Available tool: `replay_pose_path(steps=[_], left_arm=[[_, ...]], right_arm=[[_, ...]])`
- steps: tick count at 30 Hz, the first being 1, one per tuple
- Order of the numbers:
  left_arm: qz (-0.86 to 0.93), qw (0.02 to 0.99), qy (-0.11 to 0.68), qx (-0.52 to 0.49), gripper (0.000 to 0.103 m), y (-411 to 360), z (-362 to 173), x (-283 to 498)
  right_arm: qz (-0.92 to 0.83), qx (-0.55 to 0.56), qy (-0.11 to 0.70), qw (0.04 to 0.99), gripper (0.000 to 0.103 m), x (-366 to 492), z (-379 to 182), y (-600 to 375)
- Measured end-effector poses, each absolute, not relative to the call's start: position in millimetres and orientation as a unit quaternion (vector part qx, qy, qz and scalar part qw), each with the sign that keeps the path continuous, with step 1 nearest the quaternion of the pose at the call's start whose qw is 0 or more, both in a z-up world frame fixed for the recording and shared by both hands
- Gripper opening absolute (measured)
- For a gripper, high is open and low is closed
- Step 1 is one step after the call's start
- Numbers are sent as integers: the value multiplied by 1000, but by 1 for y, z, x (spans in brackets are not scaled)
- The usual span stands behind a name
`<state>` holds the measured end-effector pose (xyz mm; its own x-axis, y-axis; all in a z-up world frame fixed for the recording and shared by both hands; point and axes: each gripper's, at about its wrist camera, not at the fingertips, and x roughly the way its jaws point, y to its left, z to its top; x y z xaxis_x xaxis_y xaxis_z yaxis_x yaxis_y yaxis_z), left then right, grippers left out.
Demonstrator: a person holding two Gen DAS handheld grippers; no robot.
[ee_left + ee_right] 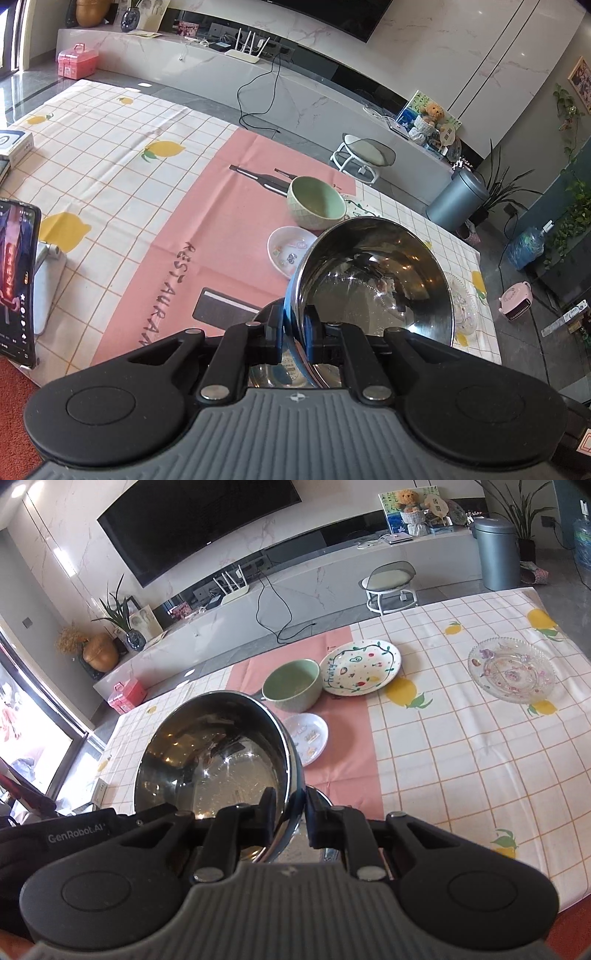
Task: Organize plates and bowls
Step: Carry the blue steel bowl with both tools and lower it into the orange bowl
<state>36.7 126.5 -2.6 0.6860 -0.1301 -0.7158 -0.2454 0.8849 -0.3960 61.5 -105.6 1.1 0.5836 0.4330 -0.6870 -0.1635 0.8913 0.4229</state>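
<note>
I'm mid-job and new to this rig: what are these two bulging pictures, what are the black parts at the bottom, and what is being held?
Each picture comes from a fisheye camera on a hand-held claw, looking along its two fingers; no robot arm. The black parts are the claws. The left claw and right claw each pinch the rim of a steel bowl, apparently the same one, held above the tablecloth. On the cloth lie a green bowl, a small white dish, a painted plate and a glass plate.

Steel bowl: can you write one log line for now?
left gripper: shut on steel bowl | right gripper: shut on steel bowl | green bowl: on table
</note>
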Motion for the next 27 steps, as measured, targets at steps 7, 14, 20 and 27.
replay_pose_path(steps=[7,14,20,27], left_arm=[[18,871,426,-245,14,125,-22,31],[20,862,445,-243,15,123,-33,28],[31,860,455,-227,15,122,-38,27],[40,862,456,-218,16,118,-43,33]], right_arm=[[153,142,439,874,15,61,-10,-104],[145,140,461,864,15,64,-22,-105],[149,139,477,855,14,65,-34,-99],[143,131,481,855,13,71,-43,-95]])
